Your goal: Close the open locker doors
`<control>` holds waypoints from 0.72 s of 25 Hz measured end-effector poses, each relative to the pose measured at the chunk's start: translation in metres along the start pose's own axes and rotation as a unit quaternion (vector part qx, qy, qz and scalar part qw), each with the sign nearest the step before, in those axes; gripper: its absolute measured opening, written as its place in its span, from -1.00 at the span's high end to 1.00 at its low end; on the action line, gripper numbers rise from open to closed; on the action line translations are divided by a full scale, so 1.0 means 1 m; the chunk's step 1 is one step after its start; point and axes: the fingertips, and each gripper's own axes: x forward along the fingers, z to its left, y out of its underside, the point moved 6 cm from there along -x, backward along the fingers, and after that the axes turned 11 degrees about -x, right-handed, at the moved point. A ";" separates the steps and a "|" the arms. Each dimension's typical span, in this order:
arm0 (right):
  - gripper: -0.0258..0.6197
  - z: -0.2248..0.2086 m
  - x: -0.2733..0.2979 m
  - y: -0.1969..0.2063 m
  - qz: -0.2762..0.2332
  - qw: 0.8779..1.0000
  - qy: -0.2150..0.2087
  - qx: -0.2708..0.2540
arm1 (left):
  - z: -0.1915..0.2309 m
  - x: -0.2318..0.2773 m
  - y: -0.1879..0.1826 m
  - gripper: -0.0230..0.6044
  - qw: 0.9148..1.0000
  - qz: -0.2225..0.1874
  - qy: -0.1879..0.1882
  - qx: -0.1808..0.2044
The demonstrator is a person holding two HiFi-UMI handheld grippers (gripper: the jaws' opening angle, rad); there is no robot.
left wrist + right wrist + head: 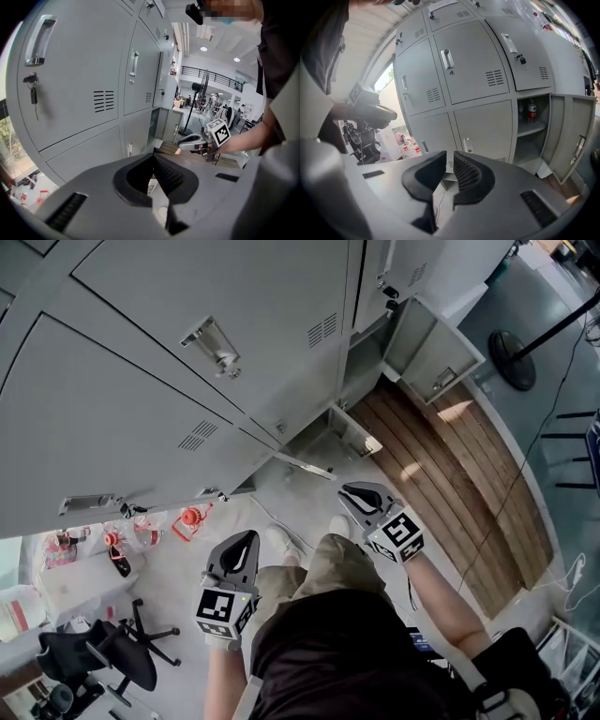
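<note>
Open door [576,136]: swung out at the lower right end of the locker bank [473,70], its compartment exposed.
Bottle [531,110]: upright on the shelf inside that compartment.
Right gripper [449,155]: jaws together, empty, in front of the locker bank and apart from it.
Left gripper [153,156]: jaws together, empty, facing the bank's closed doors.

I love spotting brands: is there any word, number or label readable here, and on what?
No text is readable anywhere.
Black-and-white marker cube: square pattern only, no letters.
Dark bottle with red label in the open grey locker: print too small.
Clear red-labelled bottles on the floor: too blurred.
</note>
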 end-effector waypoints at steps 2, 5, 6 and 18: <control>0.80 -0.001 0.012 0.012 0.014 1.000 0.006 0.010 | 0.009 0.000 0.003 0.90 1.000 0.016 -0.001 -0.002; 0.79 0.000 0.031 0.031 0.035 0.999 0.014 0.020 | 0.022 -0.002 0.007 0.90 0.999 0.037 0.000 -0.003; 0.79 0.000 0.037 0.036 0.041 0.999 0.017 0.023 | 0.026 -0.002 0.007 0.90 0.999 0.041 0.001 -0.002; 0.66 -0.005 0.104 0.100 0.111 0.993 0.032 0.032 | 0.067 -0.001 0.037 0.90 0.996 0.089 0.013 -0.009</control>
